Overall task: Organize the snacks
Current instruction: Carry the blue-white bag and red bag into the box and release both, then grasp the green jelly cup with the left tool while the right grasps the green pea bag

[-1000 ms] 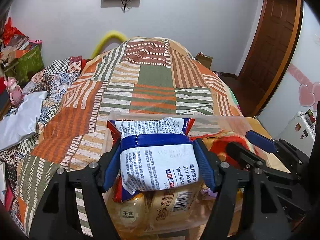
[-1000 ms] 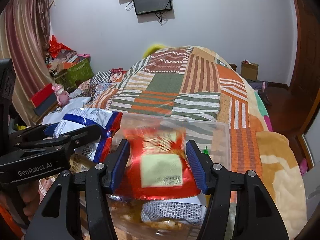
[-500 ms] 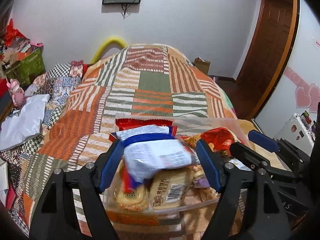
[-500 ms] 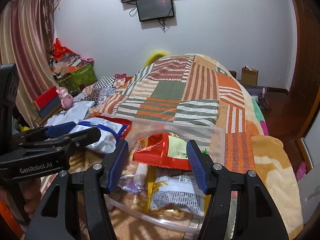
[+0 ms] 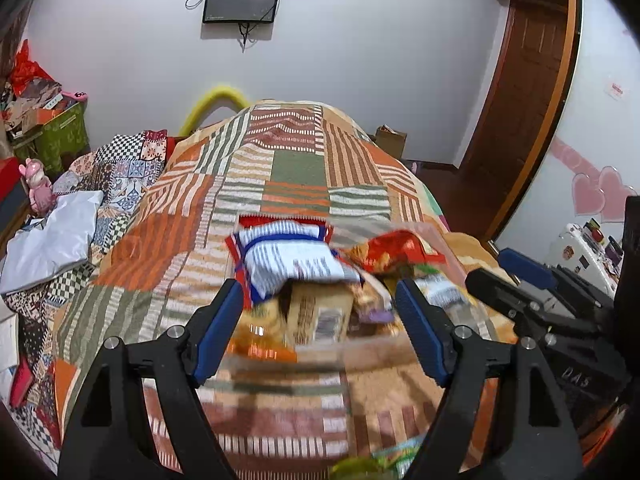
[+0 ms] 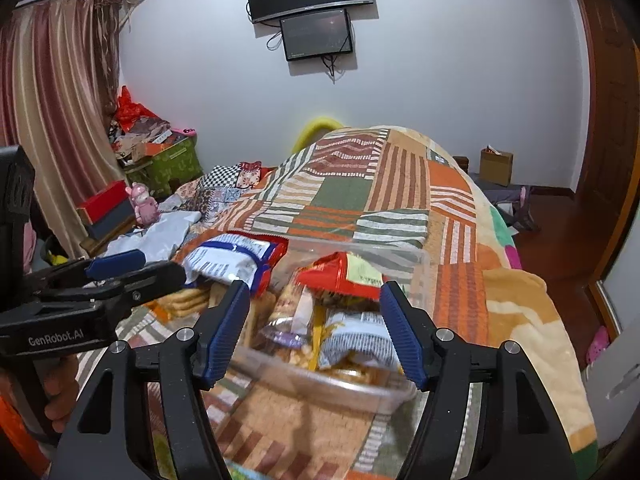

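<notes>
A clear plastic bin (image 6: pixel 400 258) full of snack packets sits on the patchwork bed. A white and blue packet (image 5: pixel 292 264) lies on top at its left side; it also shows in the right wrist view (image 6: pixel 228 260). A red packet (image 6: pixel 344 276) lies on top at the right, also seen in the left wrist view (image 5: pixel 394 250). My left gripper (image 5: pixel 320 320) is open and empty, drawn back in front of the bin. My right gripper (image 6: pixel 314 328) is open and empty, just before the bin's near wall.
The patchwork quilt (image 5: pixel 296 168) covers the bed beyond the bin. Loose cloth and a grey bag (image 5: pixel 52 236) lie at the left. A green crate (image 6: pixel 168 164) of clutter stands by the curtain. A wooden door (image 5: pixel 524 92) is at the right.
Both grippers have opened, let go of their packets into the bin and pulled back toward me. The white and blue packet and the red packet now rest on the pile.
</notes>
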### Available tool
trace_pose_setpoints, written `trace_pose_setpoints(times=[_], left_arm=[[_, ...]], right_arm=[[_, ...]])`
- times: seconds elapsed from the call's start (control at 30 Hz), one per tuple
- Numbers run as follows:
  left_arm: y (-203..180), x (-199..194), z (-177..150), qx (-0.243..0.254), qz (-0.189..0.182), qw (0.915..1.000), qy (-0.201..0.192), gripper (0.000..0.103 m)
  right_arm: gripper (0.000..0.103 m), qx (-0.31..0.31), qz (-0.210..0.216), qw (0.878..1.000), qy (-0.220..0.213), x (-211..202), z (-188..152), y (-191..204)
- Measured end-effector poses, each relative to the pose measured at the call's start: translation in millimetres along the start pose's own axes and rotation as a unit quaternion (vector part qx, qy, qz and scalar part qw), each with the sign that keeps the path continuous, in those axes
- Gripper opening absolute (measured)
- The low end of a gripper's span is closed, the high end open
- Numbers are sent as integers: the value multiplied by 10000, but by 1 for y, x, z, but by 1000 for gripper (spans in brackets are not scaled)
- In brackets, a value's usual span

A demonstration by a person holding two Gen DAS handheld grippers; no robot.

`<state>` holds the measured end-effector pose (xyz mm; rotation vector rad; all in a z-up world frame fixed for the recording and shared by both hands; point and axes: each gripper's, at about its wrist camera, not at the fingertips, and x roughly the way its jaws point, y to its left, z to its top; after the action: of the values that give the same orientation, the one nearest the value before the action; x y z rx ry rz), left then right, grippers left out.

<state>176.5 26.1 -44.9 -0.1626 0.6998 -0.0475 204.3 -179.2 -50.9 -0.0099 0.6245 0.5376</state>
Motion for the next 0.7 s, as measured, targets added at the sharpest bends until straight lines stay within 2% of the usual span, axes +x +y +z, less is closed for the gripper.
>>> trace_pose_setpoints(times=[0.27, 0.7], left_arm=[[1, -19, -36, -21, -20, 9998, 178, 78], [-5, -23, -90, 89, -148, 9978, 639, 78]], right_arm=[[64, -48, 19, 10000, 77, -18, -22, 8], [65, 17, 46, 9983, 588, -18, -70, 10]])
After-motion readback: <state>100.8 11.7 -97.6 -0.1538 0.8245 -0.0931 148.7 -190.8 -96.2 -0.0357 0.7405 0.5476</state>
